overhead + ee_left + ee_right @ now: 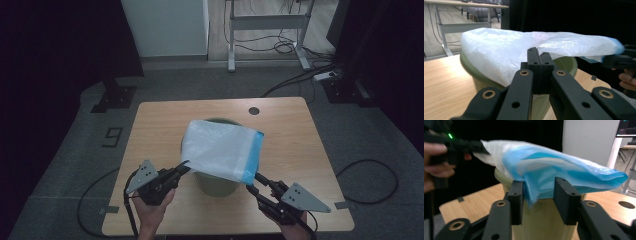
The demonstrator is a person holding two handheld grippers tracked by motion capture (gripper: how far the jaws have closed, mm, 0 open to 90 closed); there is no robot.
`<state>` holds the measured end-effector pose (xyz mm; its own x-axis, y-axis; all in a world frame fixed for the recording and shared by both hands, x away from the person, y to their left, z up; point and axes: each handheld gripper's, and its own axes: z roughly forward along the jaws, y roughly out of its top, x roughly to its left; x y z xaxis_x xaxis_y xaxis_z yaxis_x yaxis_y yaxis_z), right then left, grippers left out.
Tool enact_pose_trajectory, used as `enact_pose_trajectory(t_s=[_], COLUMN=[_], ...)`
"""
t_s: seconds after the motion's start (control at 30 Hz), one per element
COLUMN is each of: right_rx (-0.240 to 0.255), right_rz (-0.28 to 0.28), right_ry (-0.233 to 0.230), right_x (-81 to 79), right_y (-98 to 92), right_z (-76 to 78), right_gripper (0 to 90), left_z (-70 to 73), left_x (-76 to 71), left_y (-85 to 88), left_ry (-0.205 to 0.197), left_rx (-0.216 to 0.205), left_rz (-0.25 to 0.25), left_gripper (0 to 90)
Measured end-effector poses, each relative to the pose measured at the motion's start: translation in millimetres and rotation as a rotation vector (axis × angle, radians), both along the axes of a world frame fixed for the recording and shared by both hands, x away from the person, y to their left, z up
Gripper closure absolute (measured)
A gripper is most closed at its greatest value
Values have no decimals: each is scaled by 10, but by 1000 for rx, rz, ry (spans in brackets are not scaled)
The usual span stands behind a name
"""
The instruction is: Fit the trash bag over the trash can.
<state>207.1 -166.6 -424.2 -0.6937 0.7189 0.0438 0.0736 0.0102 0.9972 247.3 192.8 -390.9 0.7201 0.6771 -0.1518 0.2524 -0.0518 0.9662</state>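
On the wooden table [160,125], green bin [217,183] stands near middle, white plastic bag [217,147] with blue edge band [255,157] spread flat over its top. Left gripper [186,165] clamped tight on bag's near-left corner; left gripper view shows jaws pressed together with film pinched between. Right gripper [252,181] at bag's blue corner, jaws parted; right gripper view shows blue film hanging loose in the gap, touching left pad, right pad clear. No squeeze there. Each hand [152,210] holds its gripper low over table's near edge.
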Motion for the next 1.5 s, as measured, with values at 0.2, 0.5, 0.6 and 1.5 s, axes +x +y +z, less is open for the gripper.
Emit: enact_pose_trajectory(t_s=[0.2, 0.5, 0.6, 1.5], right_rx=[45, 18, 19, 114], right_rz=[-7, -59, -71, -76], right_ry=[16, 96, 112, 278], right_x=[-21, 140, 206, 594], right_y=[-158, -165, -180, -132], right_z=[35, -117, -139, -123], right_gripper=[573, 552, 543, 422], left_z=[-77, -77, -74, -129], left_x=[74, 83, 76, 20], left_y=[72, 77, 77, 29], left_ry=[38, 42, 41, 29], left_rx=[-51, -60, -59, -45], left_rz=[11, 19, 20, 17], left_gripper=[896, 895, 894, 887])
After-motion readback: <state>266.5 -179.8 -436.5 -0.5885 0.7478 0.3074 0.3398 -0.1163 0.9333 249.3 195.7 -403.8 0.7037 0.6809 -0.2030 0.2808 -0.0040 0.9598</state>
